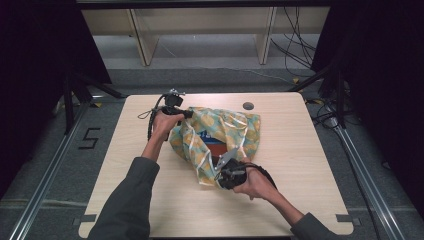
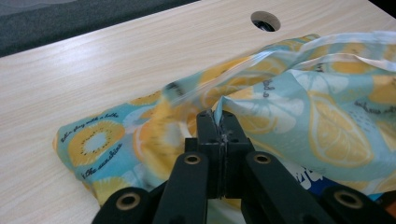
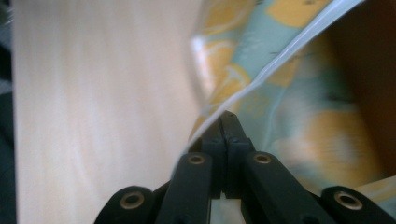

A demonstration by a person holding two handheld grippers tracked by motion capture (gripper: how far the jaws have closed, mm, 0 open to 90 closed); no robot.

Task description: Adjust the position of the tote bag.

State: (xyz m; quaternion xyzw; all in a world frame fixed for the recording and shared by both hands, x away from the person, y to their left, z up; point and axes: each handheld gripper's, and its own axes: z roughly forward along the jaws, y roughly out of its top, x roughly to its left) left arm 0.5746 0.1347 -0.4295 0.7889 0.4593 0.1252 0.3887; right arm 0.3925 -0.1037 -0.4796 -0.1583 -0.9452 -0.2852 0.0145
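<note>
Bag [image 1: 215, 137] opening appears to be the step in hand: its rim is pinched by the closed left gripper [image 2: 218, 116] and by the closed right gripper [image 3: 227, 116], so a gentle pull apart is called for next.

The bag [image 1: 220, 137] lies mid-surface [image 1: 300, 165], with the left gripper [image 1: 186, 114] at its far left edge, the right gripper [image 1: 220, 176] at its near edge, and a cable hole [image 1: 248, 106] in the surface just behind it.
</note>
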